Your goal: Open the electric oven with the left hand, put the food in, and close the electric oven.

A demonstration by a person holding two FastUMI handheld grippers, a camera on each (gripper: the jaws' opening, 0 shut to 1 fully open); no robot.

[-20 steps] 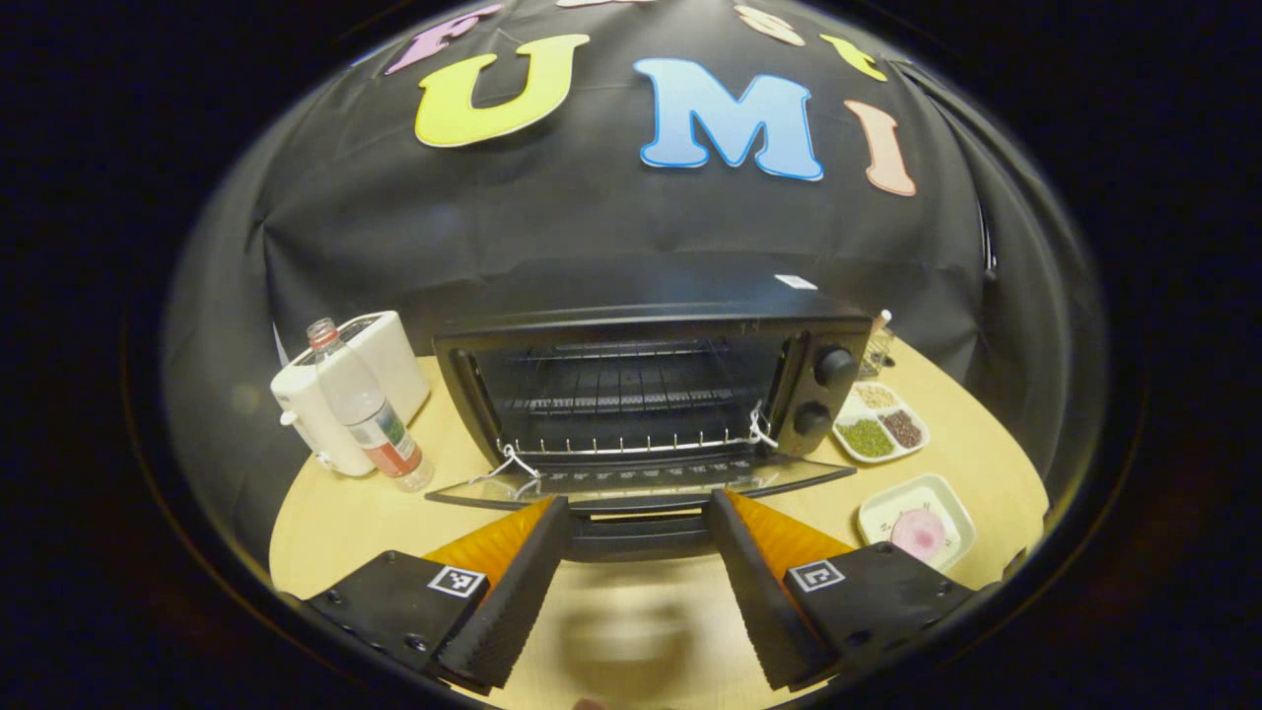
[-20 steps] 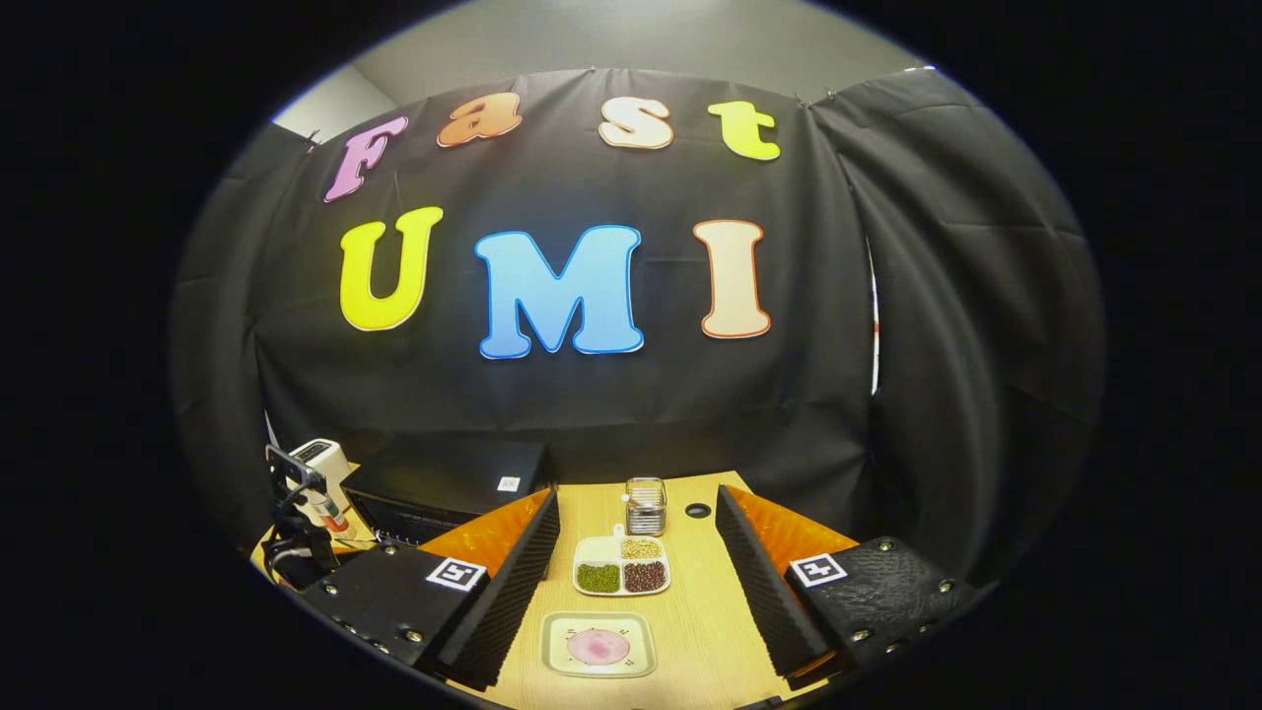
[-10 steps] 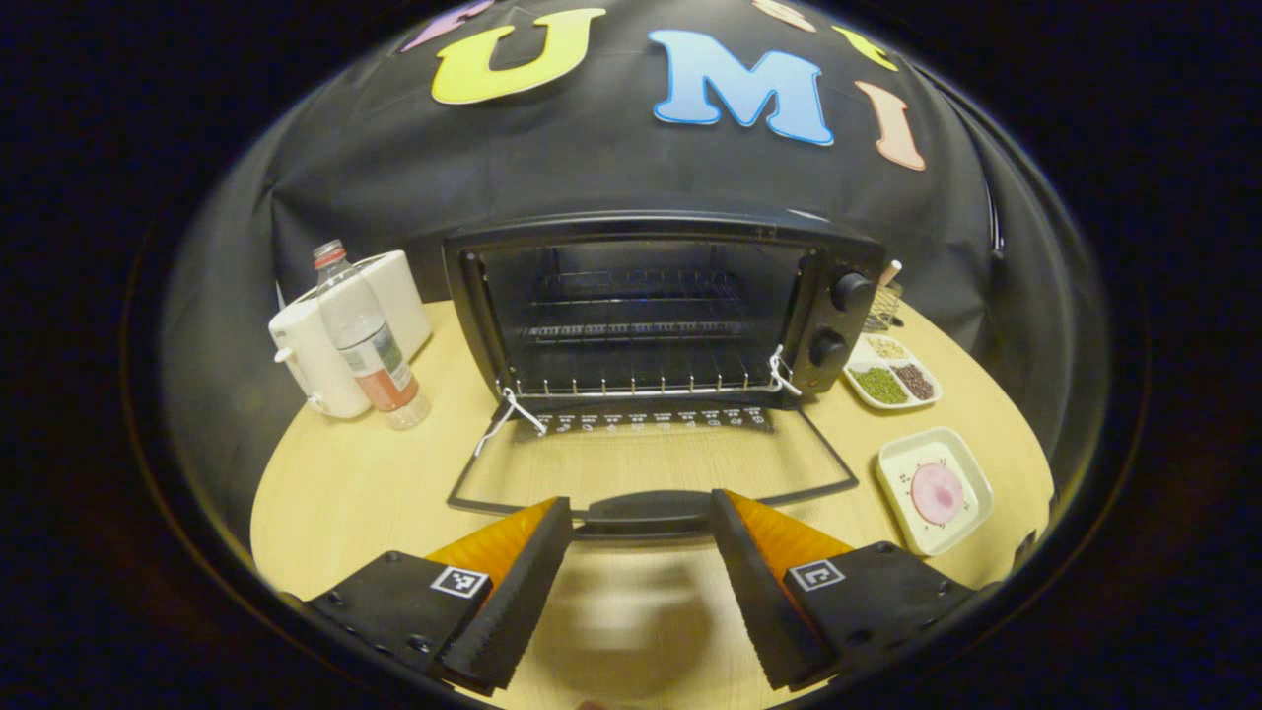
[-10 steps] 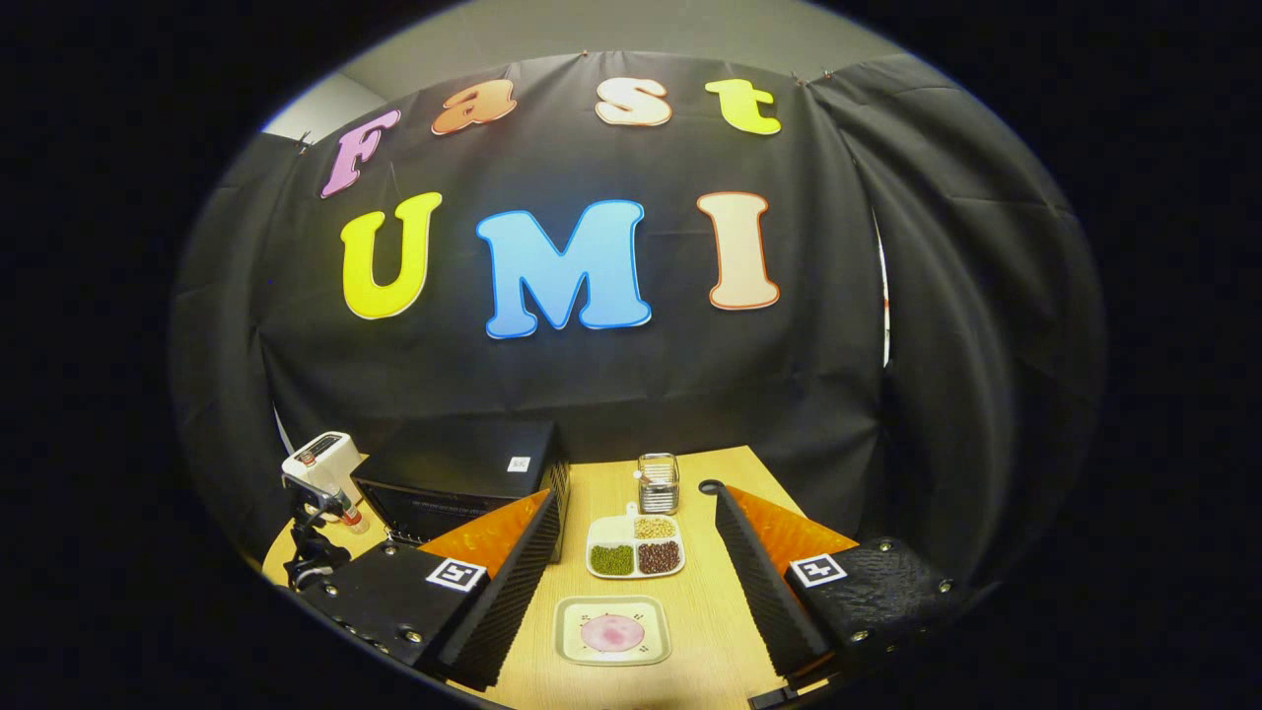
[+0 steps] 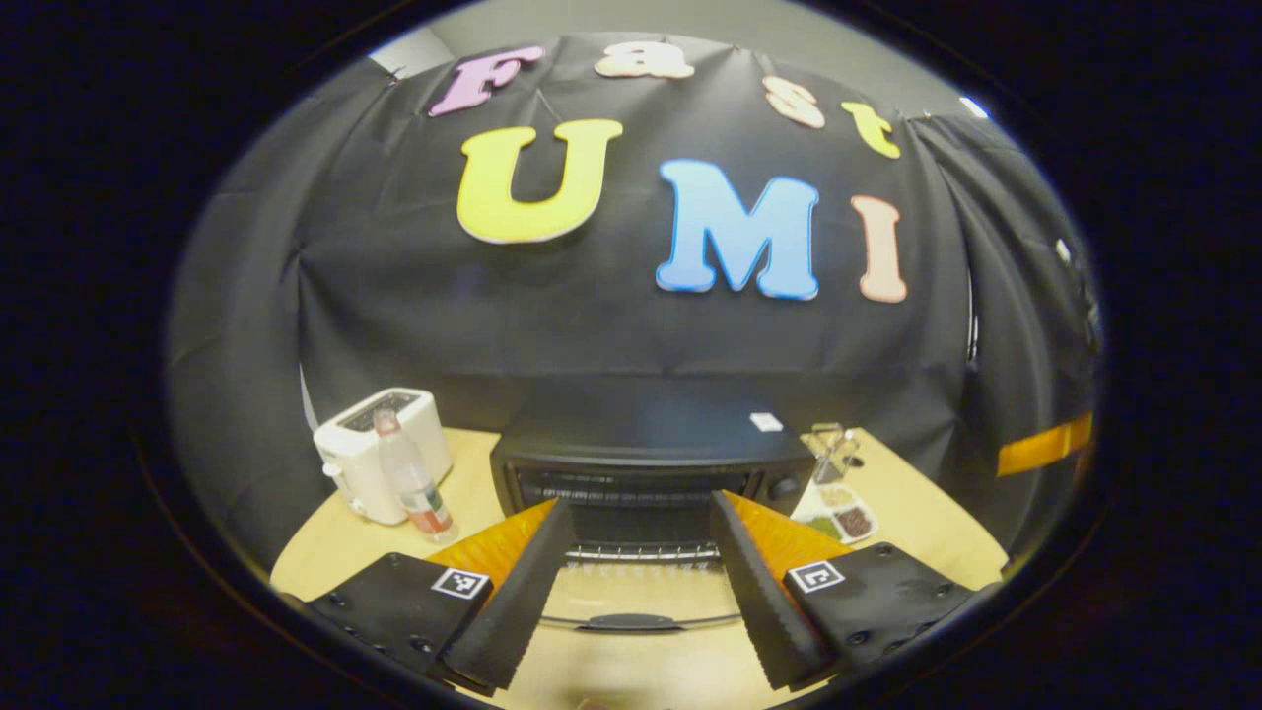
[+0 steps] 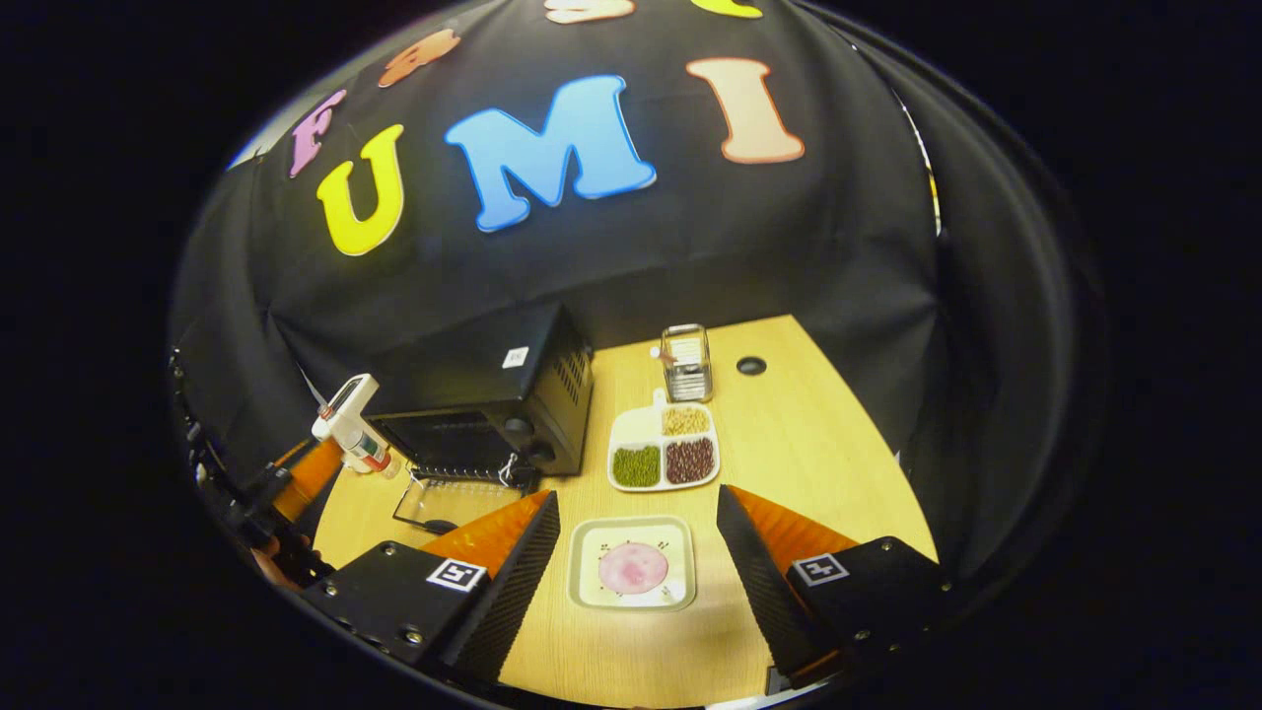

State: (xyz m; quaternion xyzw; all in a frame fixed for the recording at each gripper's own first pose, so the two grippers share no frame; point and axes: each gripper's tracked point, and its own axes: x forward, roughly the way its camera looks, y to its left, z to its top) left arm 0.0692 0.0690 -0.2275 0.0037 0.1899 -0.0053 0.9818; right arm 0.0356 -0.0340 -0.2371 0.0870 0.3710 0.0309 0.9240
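**Oven open; food pickup pending**

The oven (image 5: 646, 463) door (image 5: 639, 597) is lying fully open. The left gripper (image 5: 631, 592), fingers spread and empty, is hovering before it. The right gripper (image 6: 636, 582), fingers apart, is framing the food (image 6: 633, 567) on its plate (image 6: 584, 592), right of the oven. Next: lowering and closing on the plate.

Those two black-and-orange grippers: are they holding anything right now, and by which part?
Nothing is held. The left gripper is open above the lowered glass oven door; the right gripper is open over the pink food on its square plate.
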